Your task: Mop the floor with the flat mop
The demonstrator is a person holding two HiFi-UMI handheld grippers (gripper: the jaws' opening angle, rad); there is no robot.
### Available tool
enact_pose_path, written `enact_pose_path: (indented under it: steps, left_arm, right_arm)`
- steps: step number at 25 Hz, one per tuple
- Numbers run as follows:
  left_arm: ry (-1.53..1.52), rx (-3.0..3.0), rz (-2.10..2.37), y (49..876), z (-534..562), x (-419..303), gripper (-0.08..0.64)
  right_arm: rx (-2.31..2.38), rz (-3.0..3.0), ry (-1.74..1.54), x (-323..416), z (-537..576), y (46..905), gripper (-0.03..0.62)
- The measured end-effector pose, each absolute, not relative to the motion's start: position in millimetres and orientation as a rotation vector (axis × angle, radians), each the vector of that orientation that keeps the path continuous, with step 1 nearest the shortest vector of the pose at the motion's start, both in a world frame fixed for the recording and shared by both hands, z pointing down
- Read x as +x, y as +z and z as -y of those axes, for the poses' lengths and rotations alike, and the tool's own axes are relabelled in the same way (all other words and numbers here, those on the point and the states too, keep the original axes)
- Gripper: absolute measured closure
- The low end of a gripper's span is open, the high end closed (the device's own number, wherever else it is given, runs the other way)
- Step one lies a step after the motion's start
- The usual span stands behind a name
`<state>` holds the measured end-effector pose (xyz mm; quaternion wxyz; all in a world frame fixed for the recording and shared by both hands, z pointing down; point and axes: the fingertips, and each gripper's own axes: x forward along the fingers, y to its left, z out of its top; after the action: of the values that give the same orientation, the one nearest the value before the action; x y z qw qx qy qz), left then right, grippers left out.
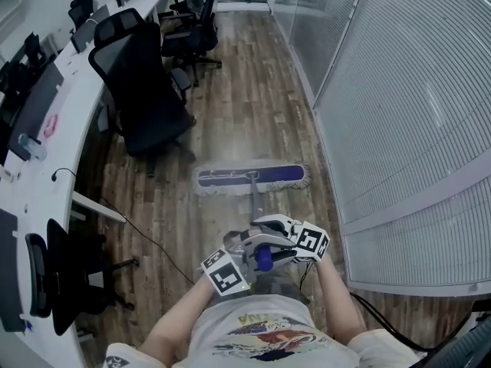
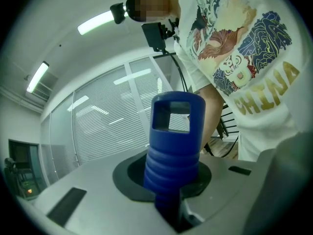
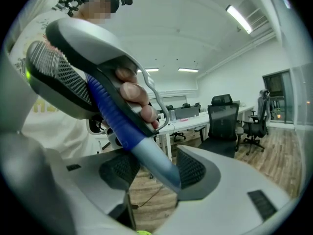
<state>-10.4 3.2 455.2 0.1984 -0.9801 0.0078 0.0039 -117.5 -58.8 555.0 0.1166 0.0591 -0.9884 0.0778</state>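
The flat mop's head (image 1: 249, 178), blue with a pale fringe, lies flat on the wooden floor ahead of me. Its handle (image 1: 254, 202) runs back to my hands. My left gripper (image 1: 244, 255) is shut on the blue ribbed end of the handle (image 2: 172, 146), which has a square hole near its tip and stands up between the jaws (image 2: 168, 182). A little lower on the shaft, my right gripper (image 1: 276, 240) is shut on the grey part of the handle (image 3: 152, 156), which slants between its two dark pads (image 3: 194, 169).
A black office chair (image 1: 146, 90) stands just left of the mop head, with more chairs behind it. A long white desk (image 1: 46, 167) runs along the left. A glass wall with blinds (image 1: 406, 113) closes the right side. A cable (image 1: 146, 236) trails over the floor at left.
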Motion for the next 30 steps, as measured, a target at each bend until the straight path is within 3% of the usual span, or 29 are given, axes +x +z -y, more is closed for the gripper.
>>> enact_pose_path:
  steps: [18, 30]
  left_arm:
    - [-0.041, -2.748, -0.066, 452, 167, 3, 0.514]
    - [-0.082, -2.734, -0.104, 448, 313, 54, 0.514]
  right_arm:
    - [0.04, 2.9, 0.241, -106, 223, 548, 0.373]
    - [-0.008, 2.928, 0.243, -60, 366, 542, 0.371]
